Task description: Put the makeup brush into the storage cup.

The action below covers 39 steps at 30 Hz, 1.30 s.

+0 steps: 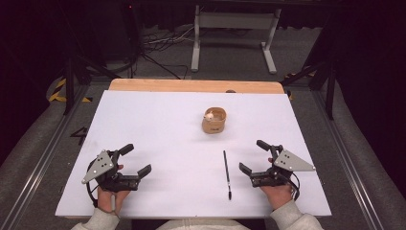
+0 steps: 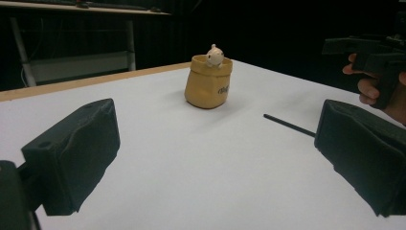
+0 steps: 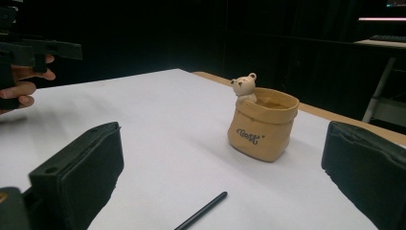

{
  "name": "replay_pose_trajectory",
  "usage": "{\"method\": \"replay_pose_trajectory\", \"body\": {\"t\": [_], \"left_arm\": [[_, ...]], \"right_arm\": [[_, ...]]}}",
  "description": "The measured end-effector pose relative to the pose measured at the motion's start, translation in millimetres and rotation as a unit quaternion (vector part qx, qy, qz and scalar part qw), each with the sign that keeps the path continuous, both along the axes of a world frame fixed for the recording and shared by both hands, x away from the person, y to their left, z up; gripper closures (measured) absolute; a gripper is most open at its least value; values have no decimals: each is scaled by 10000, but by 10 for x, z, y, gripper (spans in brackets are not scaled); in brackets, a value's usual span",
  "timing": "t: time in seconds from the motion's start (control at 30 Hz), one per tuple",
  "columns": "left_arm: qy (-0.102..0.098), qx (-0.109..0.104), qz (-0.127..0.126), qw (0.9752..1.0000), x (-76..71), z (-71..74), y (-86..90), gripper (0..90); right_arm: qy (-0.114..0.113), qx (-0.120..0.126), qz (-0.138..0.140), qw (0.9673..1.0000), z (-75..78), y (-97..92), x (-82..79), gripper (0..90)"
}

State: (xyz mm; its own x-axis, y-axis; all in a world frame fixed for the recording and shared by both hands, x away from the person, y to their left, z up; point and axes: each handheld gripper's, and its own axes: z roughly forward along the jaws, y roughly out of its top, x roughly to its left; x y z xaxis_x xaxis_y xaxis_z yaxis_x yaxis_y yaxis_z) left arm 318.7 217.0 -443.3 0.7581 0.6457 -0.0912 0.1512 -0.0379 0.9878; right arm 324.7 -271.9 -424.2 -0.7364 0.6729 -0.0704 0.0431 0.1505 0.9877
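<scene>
Resting near the front edge of the white surface (image 1: 158,120), the left tool (image 1: 135,160) and right tool (image 1: 253,155) both stand wide open — nothing between the jaws of either. A black pen (image 1: 226,174) lies flat between them, just beside the right tool, untouched. Farther back, well apart from both, sits a tan sack-shaped pot (image 1: 213,120), upright, with a small bear figure (image 3: 244,88) perched at its rim.
</scene>
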Motion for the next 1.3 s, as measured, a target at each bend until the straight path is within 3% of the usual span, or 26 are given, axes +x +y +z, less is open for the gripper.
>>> {"method": "replay_pose_trajectory", "body": {"t": [0.37,0.5,0.67,0.83,1.0,1.03,1.07,1.13,1.3], "left_arm": [[-84,47,34,9999,-17,26,-1,23],[-97,74,48,9999,-22,30,1,24],[-82,107,39,9999,-31,30,4,25],[-63,134,55,9999,-34,31,-3,27],[-71,210,11,9998,-45,42,-27,34],[-71,210,11,9998,-45,42,-27,34],[-66,208,-1,9998,-47,42,-29,34],[-52,212,-4,9998,-46,43,-24,34],[-1,175,13,9998,-40,38,-12,34]], "right_arm": [[-156,-64,62,9998,56,0,-16,8],[-28,-88,128,9999,84,32,-1,16],[-90,-232,157,9996,155,98,24,19],[158,-399,166,9989,215,178,113,18],[672,-1015,106,9925,325,242,204,59],[672,-1015,106,9925,325,242,204,59],[930,-1185,199,9884,371,262,241,89],[1035,-1241,229,9866,387,271,253,107],[1471,-1941,311,9694,474,389,358,122]]}}
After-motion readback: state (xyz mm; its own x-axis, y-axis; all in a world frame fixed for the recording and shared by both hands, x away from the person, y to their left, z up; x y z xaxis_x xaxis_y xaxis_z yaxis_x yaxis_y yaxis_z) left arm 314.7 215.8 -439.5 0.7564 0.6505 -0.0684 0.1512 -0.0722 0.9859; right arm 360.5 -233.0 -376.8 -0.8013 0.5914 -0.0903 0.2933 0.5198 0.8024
